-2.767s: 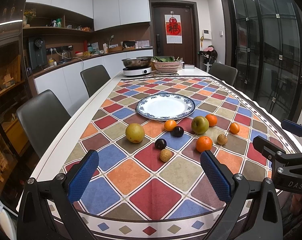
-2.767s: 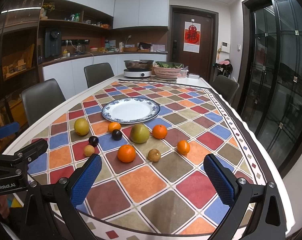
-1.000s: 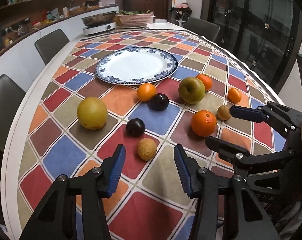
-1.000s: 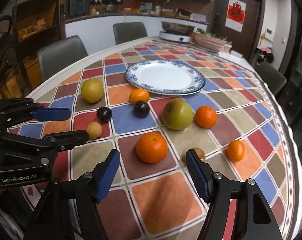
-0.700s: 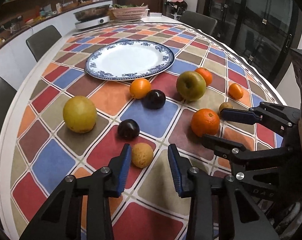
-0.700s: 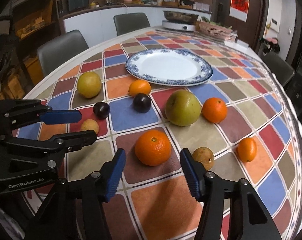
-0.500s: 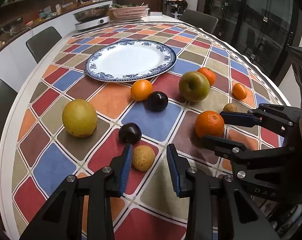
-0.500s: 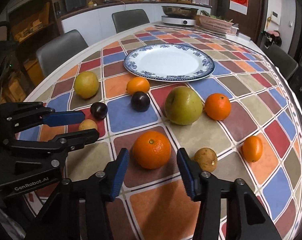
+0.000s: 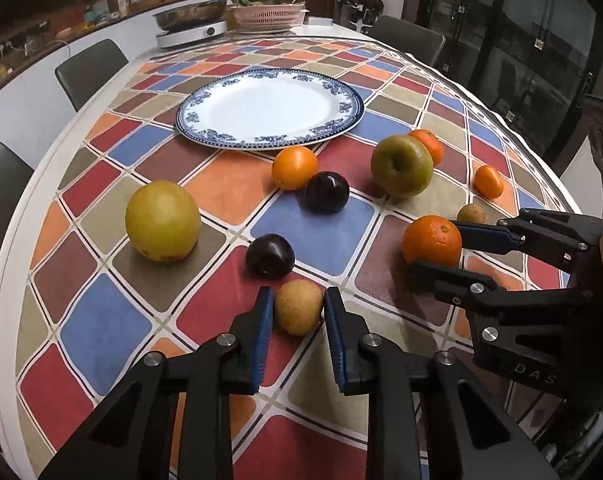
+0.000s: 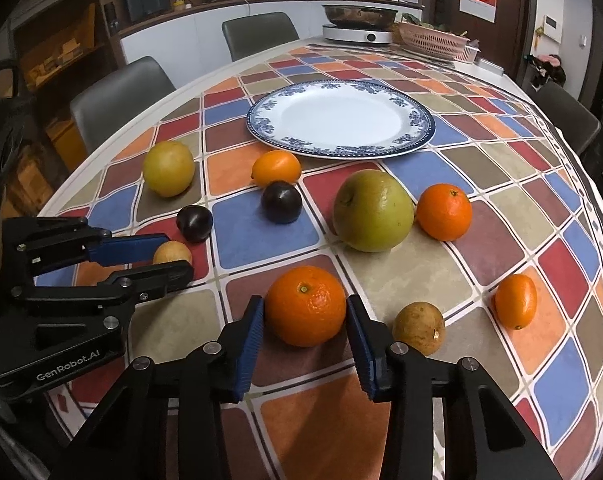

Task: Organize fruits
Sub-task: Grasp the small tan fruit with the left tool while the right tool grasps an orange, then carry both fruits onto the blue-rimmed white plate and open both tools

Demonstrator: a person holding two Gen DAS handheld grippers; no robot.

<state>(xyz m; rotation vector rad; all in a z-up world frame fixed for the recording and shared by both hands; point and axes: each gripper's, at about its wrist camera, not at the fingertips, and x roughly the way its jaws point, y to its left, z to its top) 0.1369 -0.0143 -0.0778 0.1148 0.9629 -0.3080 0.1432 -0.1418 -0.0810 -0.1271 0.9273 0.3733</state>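
Left gripper (image 9: 295,312) brackets small tan fruit (image 9: 298,307), right gripper (image 10: 306,322) brackets orange (image 10: 305,306), short of plate (image 10: 425,126); contact unclear, neither visibly clamped; round fruit may roll out.

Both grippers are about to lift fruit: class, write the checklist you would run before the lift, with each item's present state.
1. Left gripper straddles the small tan fruit, one finger each side: ok.
2. Left pads in firm contact with that fruit: cannot tell.
3. Right gripper straddles the large orange, pads at its sides: ok.
4. Firm hold on the orange: cannot tell.
5. Blue-rimmed plate bare, with room for fruit: ok.
6. Neighbours clear of the fingers: dark plum sits close beyond the tan fruit, brown fruit close beside the right gripper's outer finger: cannot tell.
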